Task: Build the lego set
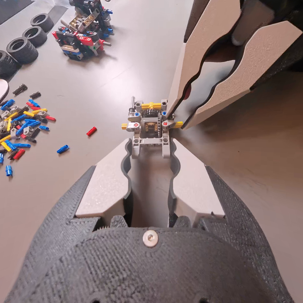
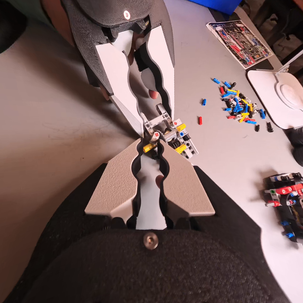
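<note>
A: Where is the small grey gear block (image 1: 150,126) sitting?

B: It is resting on the tabletop (image 1: 101,78), and the left claw (image 1: 150,148) is pinching its near grey frame between both fingertips.

A: And the right claw (image 2: 150,144)?

B: It is reaching in from the other side, its fingers parted a little around the yellow rod (image 2: 148,147) sticking out of the block's side. I cannot tell whether it is gripping that rod.

A: Anything else lying around?

B: A pile of small blue, yellow, red and black pins (image 1: 19,124) is lying to the left, with 1 loose red pin (image 1: 91,131) nearer the block. 4 black tires (image 1: 22,49) are lining the far left edge, beside a bigger half-built model (image 1: 83,32). A booklet (image 2: 239,42) is lying far off.
</note>
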The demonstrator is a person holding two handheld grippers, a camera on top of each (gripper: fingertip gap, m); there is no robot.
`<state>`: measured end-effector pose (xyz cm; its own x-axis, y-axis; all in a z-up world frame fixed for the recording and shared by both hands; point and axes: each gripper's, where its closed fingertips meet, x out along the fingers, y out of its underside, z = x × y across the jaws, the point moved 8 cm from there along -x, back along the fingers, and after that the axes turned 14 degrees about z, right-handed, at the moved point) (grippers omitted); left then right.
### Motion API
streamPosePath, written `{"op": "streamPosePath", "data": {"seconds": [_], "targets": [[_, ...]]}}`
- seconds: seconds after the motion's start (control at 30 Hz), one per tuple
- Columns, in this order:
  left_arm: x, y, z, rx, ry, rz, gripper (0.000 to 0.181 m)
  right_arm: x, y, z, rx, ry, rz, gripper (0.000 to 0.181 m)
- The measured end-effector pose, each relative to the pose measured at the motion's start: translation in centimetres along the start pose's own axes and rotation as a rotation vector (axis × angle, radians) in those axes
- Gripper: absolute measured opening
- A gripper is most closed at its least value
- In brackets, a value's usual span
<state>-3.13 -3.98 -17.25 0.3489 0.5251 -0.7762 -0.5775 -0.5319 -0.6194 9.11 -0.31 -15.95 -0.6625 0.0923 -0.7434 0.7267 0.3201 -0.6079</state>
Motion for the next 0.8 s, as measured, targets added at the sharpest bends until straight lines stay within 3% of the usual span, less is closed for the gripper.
{"op": "streamPosePath", "data": {"seconds": [0.23,0.8], "targets": [[0.18,0.14,-0.03,-0.019,-0.078,0.032,0.044,0.39,-0.36,0.0,0.125,-0.027,0.005,0.022],[0.21,0.16,-0.02,-0.083,-0.076,0.044,0.044,0.51,-0.49,-0.23,0.286,-0.071,-0.014,0.022]]}}
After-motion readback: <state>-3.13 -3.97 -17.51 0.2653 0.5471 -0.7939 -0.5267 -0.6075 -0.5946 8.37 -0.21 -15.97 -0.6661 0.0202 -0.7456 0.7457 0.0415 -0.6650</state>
